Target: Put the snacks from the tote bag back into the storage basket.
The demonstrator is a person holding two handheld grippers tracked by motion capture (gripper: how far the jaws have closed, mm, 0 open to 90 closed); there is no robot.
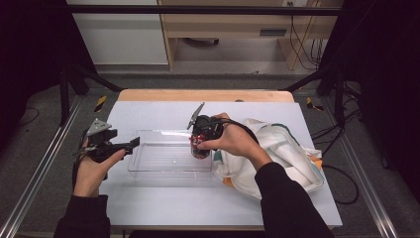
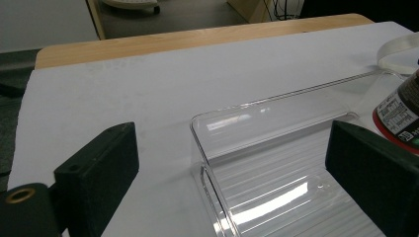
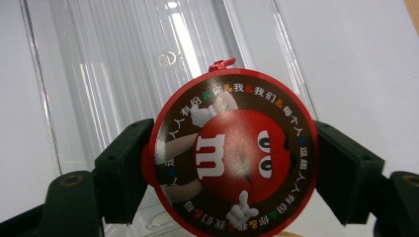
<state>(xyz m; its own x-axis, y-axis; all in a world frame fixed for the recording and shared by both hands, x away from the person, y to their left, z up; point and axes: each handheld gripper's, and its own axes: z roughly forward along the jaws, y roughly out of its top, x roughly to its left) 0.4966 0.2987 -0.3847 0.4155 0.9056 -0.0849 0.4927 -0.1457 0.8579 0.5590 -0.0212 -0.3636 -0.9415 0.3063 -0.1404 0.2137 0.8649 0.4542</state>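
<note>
One candy tub [image 3: 232, 153] between hand-held gripper [image 3: 232, 168] jaws

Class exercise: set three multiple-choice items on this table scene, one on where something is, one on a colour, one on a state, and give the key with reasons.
1. Where is the round red-lidded candy container?
A. on the floor
B. over the right end of the clear plastic tray
C. inside the white cloth bag

2. What colour is the container's lid rim?
A. red
B. green
C. yellow

3. How does the left gripper stand?
A. shut on the tray
B. shut on the bag
C. open, holding nothing

Key: B, the high view shows the right gripper holding it above the tray's right end; A, the rim is red in the right gripper view; C, its jaws stand wide apart on either side of the tray's end, touching nothing.
</note>
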